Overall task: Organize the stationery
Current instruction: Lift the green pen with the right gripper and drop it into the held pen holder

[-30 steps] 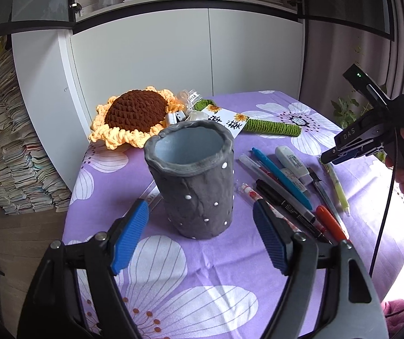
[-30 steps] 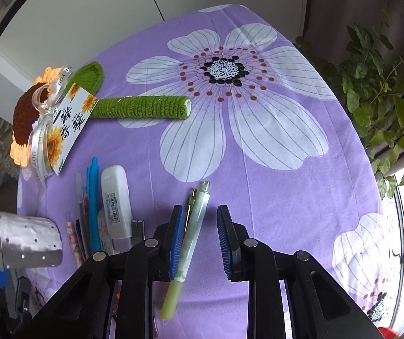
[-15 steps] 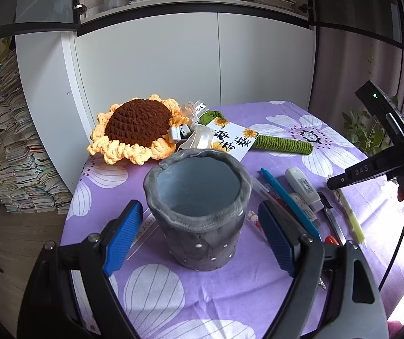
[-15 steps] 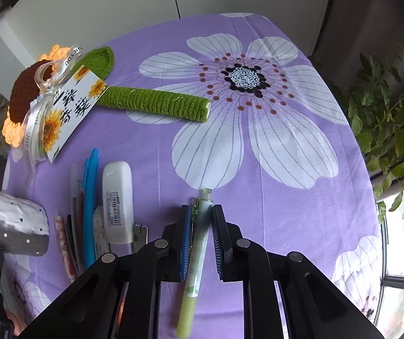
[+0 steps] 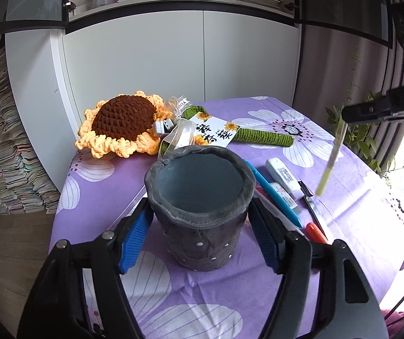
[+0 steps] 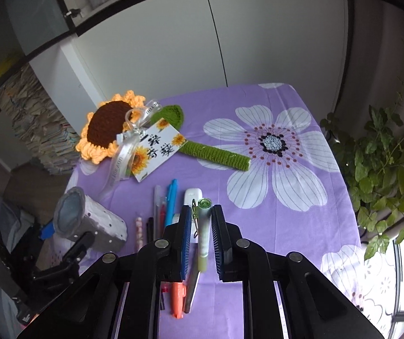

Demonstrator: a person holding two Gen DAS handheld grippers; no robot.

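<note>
A grey dotted pen holder (image 5: 200, 212) stands upright on the purple flowered tablecloth. My left gripper (image 5: 200, 233) is shut on it, one blue pad on each side. The holder also shows in the right wrist view (image 6: 89, 223), at the lower left. My right gripper (image 6: 200, 233) is shut on a yellow-green pen (image 6: 203, 234) and holds it above the table. In the left wrist view the pen (image 5: 330, 161) hangs tip down, right of the holder. A blue pen (image 5: 272, 192), a white correction tape (image 5: 282, 176) and an orange marker (image 5: 315, 231) lie in a row on the cloth.
A crochet sunflower (image 5: 123, 124) with a green stem (image 5: 264, 137) and a card (image 5: 213, 132) lies at the back of the table. White cabinets stand behind. A leafy plant (image 6: 385, 163) is off the table's right edge. Paper stacks (image 5: 1, 152) rise at the left.
My right gripper closed on the yellow-green pen and lifted it off the cloth. My left gripper moved in and closed around the pen holder.
</note>
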